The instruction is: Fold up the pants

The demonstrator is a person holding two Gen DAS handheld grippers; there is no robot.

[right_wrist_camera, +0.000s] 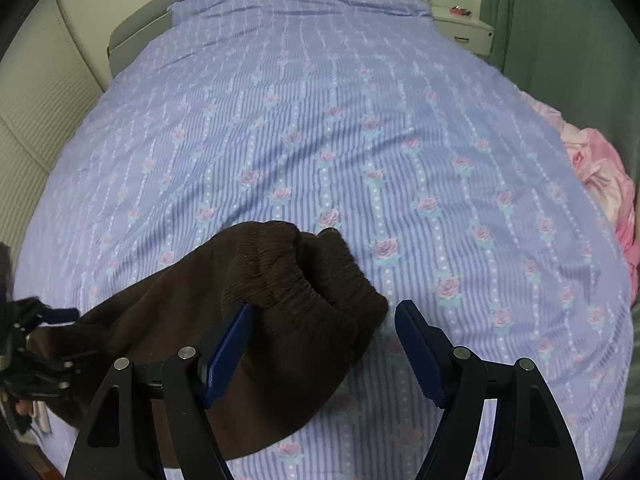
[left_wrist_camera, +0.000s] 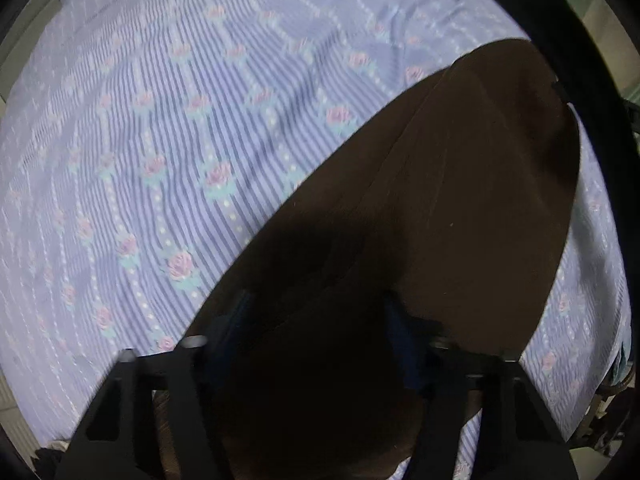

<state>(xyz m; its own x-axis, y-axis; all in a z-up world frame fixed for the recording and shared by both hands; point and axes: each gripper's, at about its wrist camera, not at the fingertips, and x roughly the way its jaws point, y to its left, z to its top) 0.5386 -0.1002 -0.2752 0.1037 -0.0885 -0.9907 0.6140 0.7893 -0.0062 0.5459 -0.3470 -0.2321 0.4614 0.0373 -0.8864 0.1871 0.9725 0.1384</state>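
The dark brown pants (right_wrist_camera: 256, 320) lie on the bed, spread over the lilac striped sheet (right_wrist_camera: 360, 128) with its little pink roses, toward the near left part of the bed.

At the far left of the right wrist view, the left claw (right_wrist_camera: 28, 344) hangs over the far end of the pants, and there it is too small and dark to read. From its own camera, the left claw (left_wrist_camera: 316, 320) points down onto the brown cloth, and the pants (left_wrist_camera: 460, 200) run away from it up to the right across the sheet (left_wrist_camera: 160, 140). Cloth fills the space between its blue fingers (left_wrist_camera: 240, 316), bunched up toward the lens. The picture is dark and blurred there, so I cannot tell whether the pads truly bite on the fabric or only stand beside it.

Moving right, the elastic waistband (right_wrist_camera: 304, 276) sits gathered in ridges just ahead of the right claw (right_wrist_camera: 324, 312). Its jaws stand apart: the left finger (right_wrist_camera: 228, 352) rests against the waistband fabric, while the right one is clear of the cloth, over bare sheet, so nothing is clamped.

Farther right, a pink blanket (right_wrist_camera: 600, 176) is heaped at the bed's edge, and a white nightstand (right_wrist_camera: 464, 28) stands by a green curtain (right_wrist_camera: 560, 40) at the far corner.
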